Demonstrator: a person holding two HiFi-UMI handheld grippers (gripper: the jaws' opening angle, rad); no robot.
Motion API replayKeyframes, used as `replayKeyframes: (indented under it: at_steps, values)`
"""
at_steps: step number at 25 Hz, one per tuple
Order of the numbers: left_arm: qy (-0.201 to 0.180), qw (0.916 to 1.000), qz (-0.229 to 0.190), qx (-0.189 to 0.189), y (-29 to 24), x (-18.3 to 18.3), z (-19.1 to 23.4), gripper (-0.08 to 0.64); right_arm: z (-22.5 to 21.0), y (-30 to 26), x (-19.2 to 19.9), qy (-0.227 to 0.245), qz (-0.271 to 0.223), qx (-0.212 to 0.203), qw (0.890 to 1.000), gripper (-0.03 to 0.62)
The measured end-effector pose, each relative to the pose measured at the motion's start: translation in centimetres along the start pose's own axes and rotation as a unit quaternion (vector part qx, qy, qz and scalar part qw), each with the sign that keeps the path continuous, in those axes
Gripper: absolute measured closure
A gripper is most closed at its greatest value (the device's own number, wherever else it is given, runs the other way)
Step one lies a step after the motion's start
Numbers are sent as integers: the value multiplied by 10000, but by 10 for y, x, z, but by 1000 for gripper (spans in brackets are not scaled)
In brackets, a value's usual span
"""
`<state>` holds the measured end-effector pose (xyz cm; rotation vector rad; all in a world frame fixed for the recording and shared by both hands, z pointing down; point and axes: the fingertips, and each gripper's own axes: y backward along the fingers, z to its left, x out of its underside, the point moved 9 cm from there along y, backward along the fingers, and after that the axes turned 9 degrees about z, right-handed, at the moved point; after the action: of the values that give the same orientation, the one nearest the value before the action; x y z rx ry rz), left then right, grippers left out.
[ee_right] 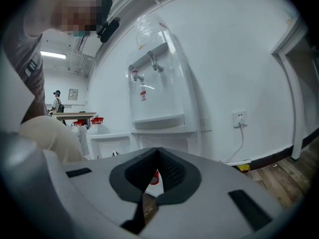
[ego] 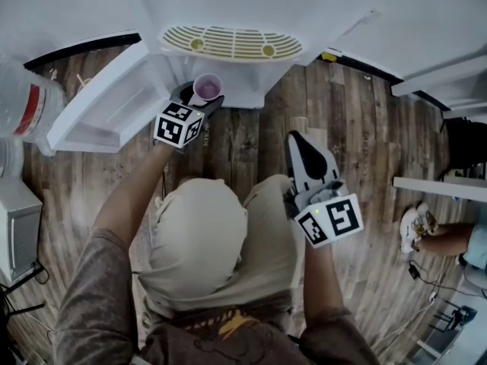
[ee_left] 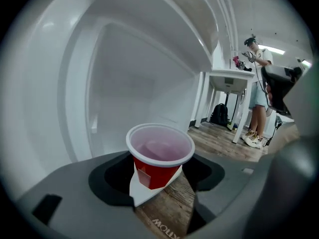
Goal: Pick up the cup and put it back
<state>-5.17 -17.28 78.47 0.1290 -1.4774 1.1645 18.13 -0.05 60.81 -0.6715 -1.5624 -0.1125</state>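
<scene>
A red cup with a white rim and a pale inside sits between the jaws of my left gripper, just in front of the white water dispenser's lower cabinet. In the left gripper view the cup stands upright between the dark pads, with the white cabinet interior behind it and wood floor below. My left gripper is shut on it. My right gripper hangs back over the floor, to the right of the person's knee. Its jaws are shut and empty, and they point at the dispenser.
The cabinet door stands open to the left. A drip grille juts out above the cup. A large water bottle lies at far left. A white table and a standing person are at the right.
</scene>
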Motion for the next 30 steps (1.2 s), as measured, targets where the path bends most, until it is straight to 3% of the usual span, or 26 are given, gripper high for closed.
replayKeyframes:
  at_steps: [16, 30]
  values:
    - [-117, 9994, 18, -326, -84, -2, 29, 262, -6, -3, 4, -60, 74, 139, 9999, 591]
    - [-72, 9982, 198, -554, -125, -11, 53, 262, -8, 3, 4, -94, 60, 267, 9996, 591]
